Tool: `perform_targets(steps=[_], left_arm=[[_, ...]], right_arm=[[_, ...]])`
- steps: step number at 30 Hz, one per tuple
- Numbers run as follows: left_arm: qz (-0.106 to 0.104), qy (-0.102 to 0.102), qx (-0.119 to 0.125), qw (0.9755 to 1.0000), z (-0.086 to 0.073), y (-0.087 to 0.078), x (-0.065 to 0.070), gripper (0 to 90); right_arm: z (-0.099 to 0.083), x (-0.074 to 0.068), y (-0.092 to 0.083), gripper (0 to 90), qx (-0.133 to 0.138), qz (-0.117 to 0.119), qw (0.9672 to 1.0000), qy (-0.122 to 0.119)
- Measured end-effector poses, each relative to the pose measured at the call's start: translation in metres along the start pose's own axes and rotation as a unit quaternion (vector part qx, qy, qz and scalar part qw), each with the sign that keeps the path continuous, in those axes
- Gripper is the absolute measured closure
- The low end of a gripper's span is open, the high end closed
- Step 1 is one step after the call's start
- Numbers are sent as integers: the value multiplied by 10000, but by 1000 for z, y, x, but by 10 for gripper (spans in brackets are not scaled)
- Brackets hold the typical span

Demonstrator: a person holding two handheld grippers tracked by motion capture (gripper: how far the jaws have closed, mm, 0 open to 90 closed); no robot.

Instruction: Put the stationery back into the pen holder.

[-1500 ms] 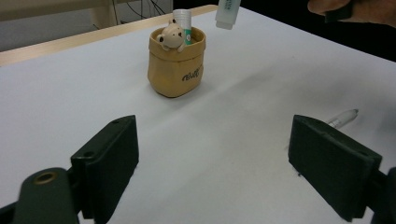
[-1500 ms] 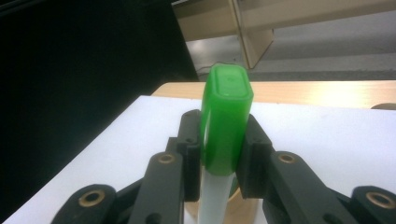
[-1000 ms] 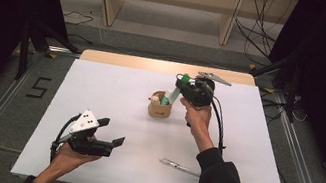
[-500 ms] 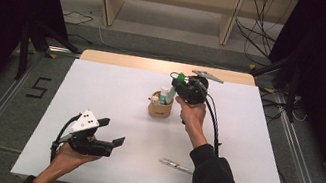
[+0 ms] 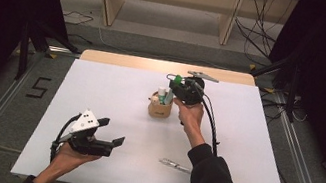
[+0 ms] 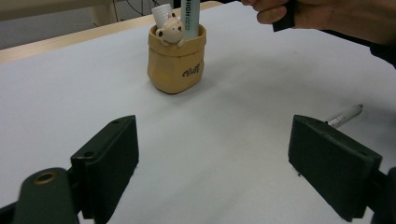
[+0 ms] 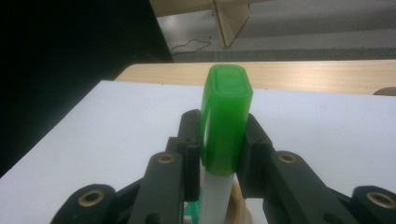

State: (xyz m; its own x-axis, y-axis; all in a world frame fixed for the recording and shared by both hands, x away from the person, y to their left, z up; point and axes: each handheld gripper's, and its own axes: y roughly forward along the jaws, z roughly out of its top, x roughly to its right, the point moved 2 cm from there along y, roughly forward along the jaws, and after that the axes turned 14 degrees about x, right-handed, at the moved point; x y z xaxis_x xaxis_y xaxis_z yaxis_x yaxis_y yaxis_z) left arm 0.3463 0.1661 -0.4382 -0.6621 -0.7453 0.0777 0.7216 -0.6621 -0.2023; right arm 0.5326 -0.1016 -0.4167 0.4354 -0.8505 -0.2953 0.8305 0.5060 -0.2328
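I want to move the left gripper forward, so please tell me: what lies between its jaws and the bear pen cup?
Only bare white table, seen in the left gripper view. The silver pen lies off to the side, away from the pen cup.

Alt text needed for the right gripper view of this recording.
The right gripper is shut on a white marker with a green cap, held upright between its black jaws. Below it shows part of a tan cup, standing on a white table with a wooden far edge.
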Motion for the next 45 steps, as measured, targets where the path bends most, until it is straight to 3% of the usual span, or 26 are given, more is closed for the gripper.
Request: perform_targets(steps=[9,13,19,25,29,35,43,45], left_arm=[[-4,20,-5,10000,0,0,0,156],[-5,24,-8,10000,0,0,0,156],[-3,16,-24,10000,-1,0,0,156],[-1,19,-28,10000,-1,0,0,156],[-26,11,-24,10000,-1,1,0,156],[-26,19,-6,10000,-1,0,0,156],[-25,13,-13,10000,-2,0,-1,156],[-26,16,-22,10000,-1,0,0,156]], right_arm=[[-7,1,7,737,-166,23,9999,-19],[-6,2,7,560,-124,155,9998,-28],[6,2,-5,490,127,243,9996,-38],[14,4,-24,418,171,300,9990,-270],[15,5,-37,373,78,483,9985,-256],[10,4,-54,311,-259,793,9956,-434],[0,-2,-84,272,-641,1240,9867,-830],[-5,-3,-94,266,-743,1259,9842,-998]])
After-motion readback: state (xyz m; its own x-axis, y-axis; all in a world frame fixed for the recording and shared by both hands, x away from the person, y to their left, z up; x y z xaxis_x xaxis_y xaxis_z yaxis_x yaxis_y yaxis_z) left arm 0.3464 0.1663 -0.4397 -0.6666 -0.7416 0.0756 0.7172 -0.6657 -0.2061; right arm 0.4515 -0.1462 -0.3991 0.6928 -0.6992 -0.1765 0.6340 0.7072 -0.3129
